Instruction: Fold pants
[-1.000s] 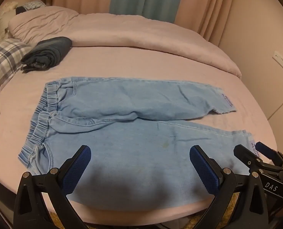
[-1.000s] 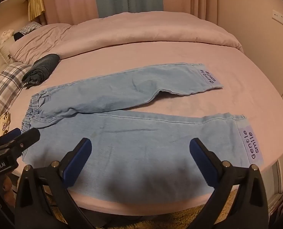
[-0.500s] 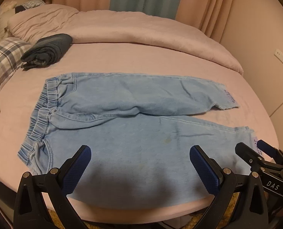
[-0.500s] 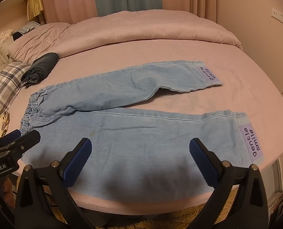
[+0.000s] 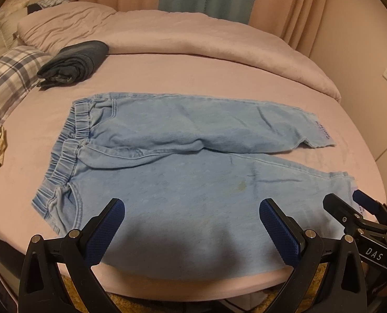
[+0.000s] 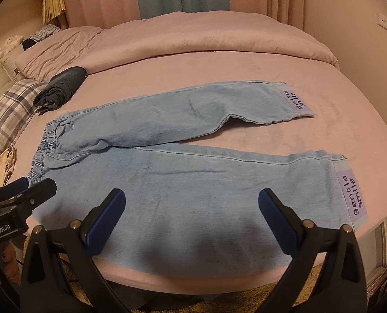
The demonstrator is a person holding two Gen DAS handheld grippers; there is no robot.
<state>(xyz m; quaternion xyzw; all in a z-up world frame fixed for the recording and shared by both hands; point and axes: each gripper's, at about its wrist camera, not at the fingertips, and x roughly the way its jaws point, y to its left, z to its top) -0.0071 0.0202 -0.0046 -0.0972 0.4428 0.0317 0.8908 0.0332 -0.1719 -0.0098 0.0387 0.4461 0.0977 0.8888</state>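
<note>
Little has changed over the past second: both cameras have merely drifted slightly, and the pale blue pants [image 5: 183,161] lie unmoved, spread flat on the pink bed [image 5: 183,78], elastic waistband at left, legs splayed rightward with lilac "gentle smile" cuff patches [image 6: 352,198]; the left gripper [image 5: 192,224] and right gripper [image 6: 192,216] hover over the near leg, jaws wide apart, holding nothing.

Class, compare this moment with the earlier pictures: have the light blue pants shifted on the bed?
No. The pants keep the same spacing from the dark folded garment near their waistband; both drift together in the frame, so only the camera moved.
</note>
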